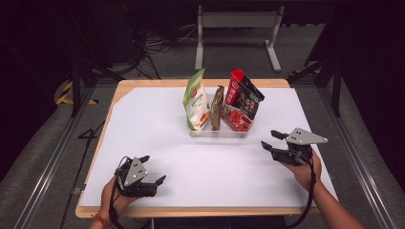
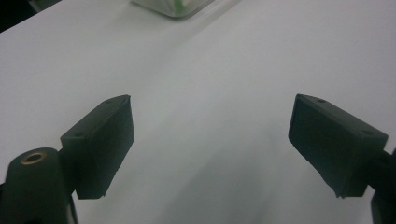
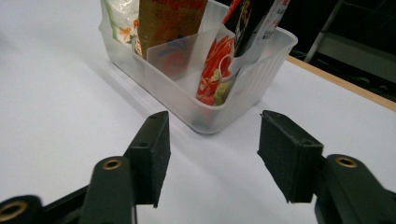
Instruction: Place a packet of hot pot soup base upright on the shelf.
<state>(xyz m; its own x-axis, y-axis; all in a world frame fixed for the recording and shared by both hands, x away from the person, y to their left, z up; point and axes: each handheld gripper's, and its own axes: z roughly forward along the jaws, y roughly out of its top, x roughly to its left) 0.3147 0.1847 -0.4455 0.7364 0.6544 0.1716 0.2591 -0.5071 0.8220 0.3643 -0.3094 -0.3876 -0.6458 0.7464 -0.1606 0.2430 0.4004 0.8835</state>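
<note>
Snack packets stand upright in a clear plastic bin (image 1: 218, 132) at the middle of the bench (image 1: 157, 129), toward its far side: a green-and-white packet (image 1: 195, 102) at the left, a thin brown packet (image 1: 217, 109) in the middle, and a red-and-black packet (image 1: 243, 98) at the right, leaning outward. The high view gives this whole row and both hands; the right gripper (image 1: 273, 139) sits to the right of the bin and a little nearer the person, apart from it, while the left gripper (image 1: 154, 169) rests near the bench's front left, well apart from the bin.

The right gripper view looks from low down at the bin's near corner (image 3: 205, 123), which lies just beyond the gap between its jaws. It shows what the high view cannot: a translucent divider inside the bin and a red-printed packet (image 3: 215, 70) pressed against the ribbed wall. Nothing lies between the jaws, which stand moderately apart.

In the left gripper view the jaws of the left gripper (image 2: 210, 140) are spread wide over bare white surface, with nothing between them; a corner of the bin (image 2: 175, 7) shows at the top edge, far off.
</note>
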